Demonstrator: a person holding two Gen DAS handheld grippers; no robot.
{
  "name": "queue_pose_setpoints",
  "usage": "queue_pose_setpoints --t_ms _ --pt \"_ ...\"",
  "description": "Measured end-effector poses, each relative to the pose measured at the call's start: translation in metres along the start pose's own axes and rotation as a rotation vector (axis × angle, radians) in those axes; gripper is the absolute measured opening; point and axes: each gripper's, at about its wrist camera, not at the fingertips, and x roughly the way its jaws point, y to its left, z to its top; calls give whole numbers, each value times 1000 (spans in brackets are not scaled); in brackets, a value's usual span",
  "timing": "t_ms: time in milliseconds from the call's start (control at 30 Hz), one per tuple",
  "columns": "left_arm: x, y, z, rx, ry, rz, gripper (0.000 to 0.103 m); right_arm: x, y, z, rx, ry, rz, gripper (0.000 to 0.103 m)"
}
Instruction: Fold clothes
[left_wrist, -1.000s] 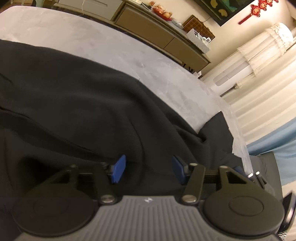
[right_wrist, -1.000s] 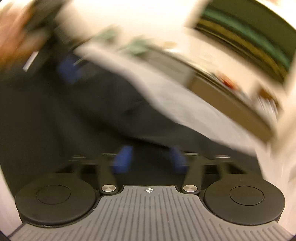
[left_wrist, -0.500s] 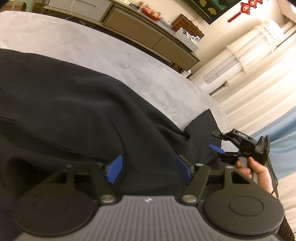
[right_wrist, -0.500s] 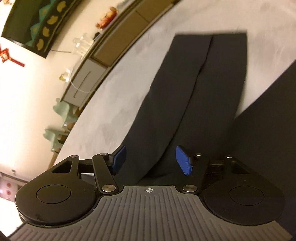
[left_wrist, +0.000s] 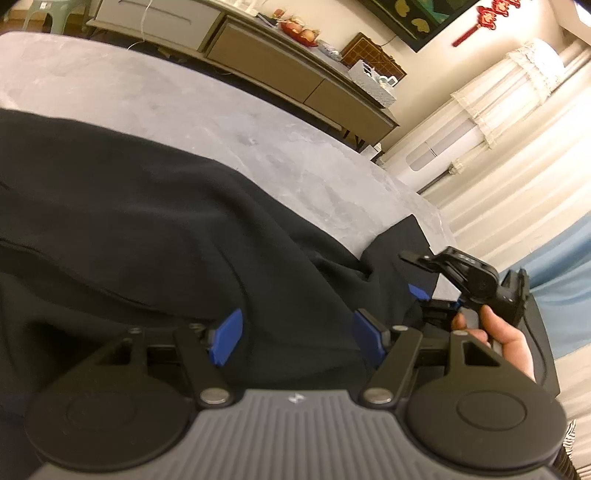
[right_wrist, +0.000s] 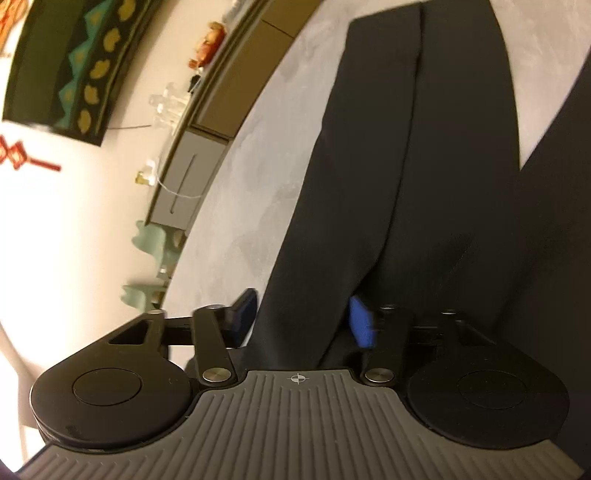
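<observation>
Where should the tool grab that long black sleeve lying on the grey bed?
Probably at the long black sleeve's near side edge, coming in low from the open grey bed surface. That edge lies flat and free there, and the right tool is already closing across it.

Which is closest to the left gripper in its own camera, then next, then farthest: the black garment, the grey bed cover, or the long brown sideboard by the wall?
From the left gripper:
1. Black fabric garment, right under and ahead of the fingers.
2. Grey velvety bed cover, beyond the garment's far edge.
3. Long brown wooden sideboard, farthest, along the back wall at the top.
</observation>
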Motion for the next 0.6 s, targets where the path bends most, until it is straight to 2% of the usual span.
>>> queue_pose_setpoints --t_ms 33,67,100,200,300,367,433,500,600 --pt "0 -1 0 5 -1 3 68 3 2 2 -19 -10 -14 39" --pt "0 -2 -1 9 -2 5 68 8 5 9 -43 -24 -30 26" --pt "0 -2 -1 10 -4 9 68 12 7 15 -70 -36 -48 0" --pt "-4 1 1 -6 -17 24 68 3 19 23 -164 -96 -74 0" --pt "-12 4 3 -23 -38 25 68 -52 50 9 -306 -218 -9 0" --pt "-21 5 4 -34 -59 15 68 -111 66 -24 -436 -310 35 0" --pt "-28 3 4 -38 -78 1 68 -161 67 -65 -546 -364 40 0" --pt "-32 -1 2 -33 -85 -11 69 -192 52 -102 -602 -360 21 0" --pt "-28 -14 -10 -8 -74 -33 72 -195 9 -132 -557 -281 -36 0"
